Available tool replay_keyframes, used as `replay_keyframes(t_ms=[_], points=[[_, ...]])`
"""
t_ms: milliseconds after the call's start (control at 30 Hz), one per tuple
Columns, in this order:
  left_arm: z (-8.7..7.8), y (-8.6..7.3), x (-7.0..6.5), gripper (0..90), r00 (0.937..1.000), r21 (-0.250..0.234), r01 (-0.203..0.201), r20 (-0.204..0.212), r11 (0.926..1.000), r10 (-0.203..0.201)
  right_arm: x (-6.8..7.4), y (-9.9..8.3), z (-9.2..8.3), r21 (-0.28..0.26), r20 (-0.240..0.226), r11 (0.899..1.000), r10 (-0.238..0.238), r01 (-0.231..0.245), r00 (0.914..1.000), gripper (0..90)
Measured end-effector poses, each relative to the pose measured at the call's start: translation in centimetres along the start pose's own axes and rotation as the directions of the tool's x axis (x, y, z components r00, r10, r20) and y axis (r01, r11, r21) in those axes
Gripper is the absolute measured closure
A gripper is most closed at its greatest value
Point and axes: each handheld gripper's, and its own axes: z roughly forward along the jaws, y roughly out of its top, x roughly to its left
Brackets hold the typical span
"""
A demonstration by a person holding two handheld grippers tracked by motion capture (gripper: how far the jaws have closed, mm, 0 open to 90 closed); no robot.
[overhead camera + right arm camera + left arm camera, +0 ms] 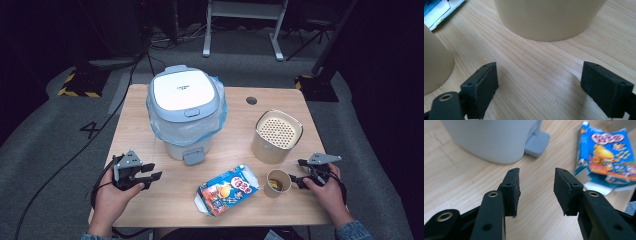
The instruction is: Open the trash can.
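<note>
Beige paper cup [277, 183] is sitting just left of the right gripper [297, 172], whose jaws are standing wide and empty. Left gripper [154, 171] is waiting half open, empty, the snack box [228, 190] off to its right. Nothing is being gripped; all handling seemingly remains.

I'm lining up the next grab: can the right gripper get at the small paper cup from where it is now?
Probably yes. The right gripper sits just beside the paper cup, jaws open and empty, with bare table between them. The taller beige canister stands behind, not in the way.
</note>
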Motion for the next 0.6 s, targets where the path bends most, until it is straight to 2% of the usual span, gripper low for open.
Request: replay_keyframes(t_ms=[133,267,400,500,600], points=[[-0.9,1.0,-0.1,59.7,0.9992,-0.048,-0.009,0.04,0.9988,0.011,0.0,0.0,0.0,0.0,0.0,1.0,0.001,-0.001,1.0,14.6],[-2.0,2.3,0.0,69.6,0.9955,-0.099,-0.027,0.088,0.9947,0.036,0.0,0.0,0.0,0.0,0.0,1.0,0.001,-0.001,1.0,14.6],[-2.7,4.0,-0.2,76.1,0.9881,-0.138,-0.059,0.133,0.9887,0.078,0.0,0.0,0.0,0.0,0.0,1.0,0.001,-0.001,1.0,14.6],[-3.2,5.4,-0.3,77.8,0.9819,-0.165,-0.084,0.155,0.9828,0.109,0.0,0.0,0.0,0.0,0.0,1.0,0.001,-0.001,1.0,14.6],[-3.6,6.7,-0.2,79.5,0.976,-0.197,-0.088,0.179,0.9764,0.124,0.0,0.0,0.0,-0.001,0.0,1.0,0.0,0.0,1.0,14.6]])
